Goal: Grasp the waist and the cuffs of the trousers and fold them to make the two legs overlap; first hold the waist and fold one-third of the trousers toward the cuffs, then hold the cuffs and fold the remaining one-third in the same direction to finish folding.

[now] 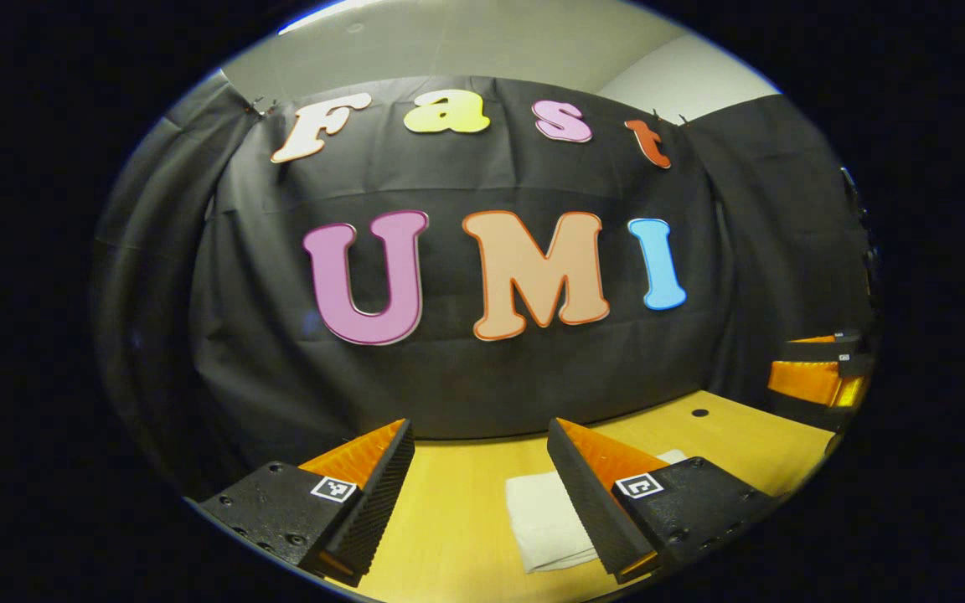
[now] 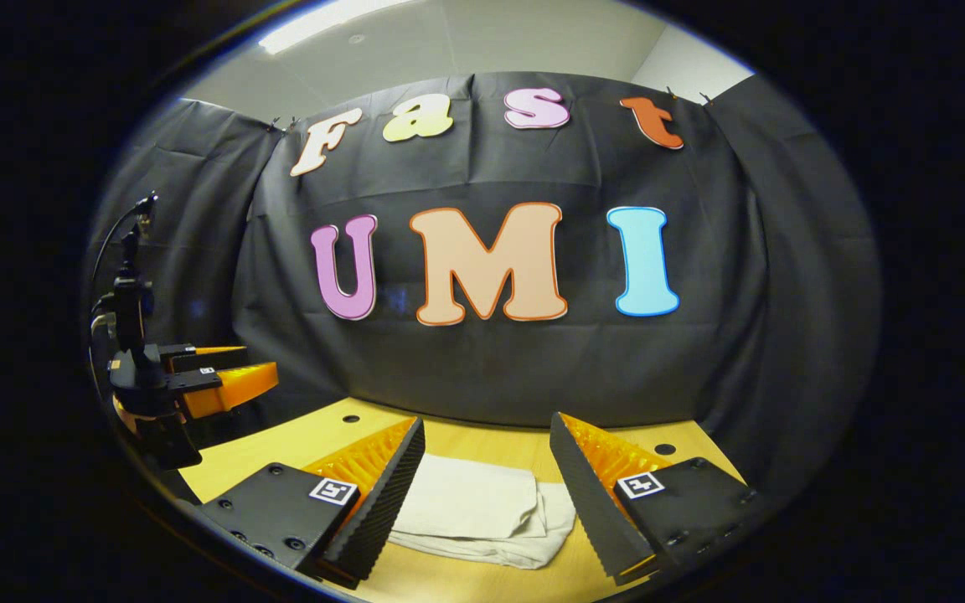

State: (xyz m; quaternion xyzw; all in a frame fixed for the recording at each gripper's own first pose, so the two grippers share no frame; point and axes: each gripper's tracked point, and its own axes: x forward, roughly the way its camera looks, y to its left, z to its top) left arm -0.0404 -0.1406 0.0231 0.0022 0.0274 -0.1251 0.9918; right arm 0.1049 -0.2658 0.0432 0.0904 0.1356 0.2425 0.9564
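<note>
My left gripper (image 1: 480,494) hangs above the yellow surface (image 1: 457,519) with its jaws spread wide and nothing between them. The trousers (image 1: 543,519) lie as a pale, compact bundle on the surface just right of centre in the left gripper view, partly behind my right-hand finger there. Far to the right in that view I can see my other gripper, up off the surface.

In the right gripper view my right gripper (image 2: 487,494) also has its jaws spread and empty, and the trousers (image 2: 470,507) sit between and beyond the fingers, low and near. My left gripper (image 2: 198,381) shows far left there, well apart from the cloth.

The bundle looks already doubled over on itself, with layered edges at its near right side, so I judge the folding is at or close to its end; I cannot tell which edge is waist and which is cuffs. If a fold remains, I should come down on the two corners of one short edge, pinch every layer, lift only slightly, and carry both corners across evenly so the legs stay stacked.
</note>
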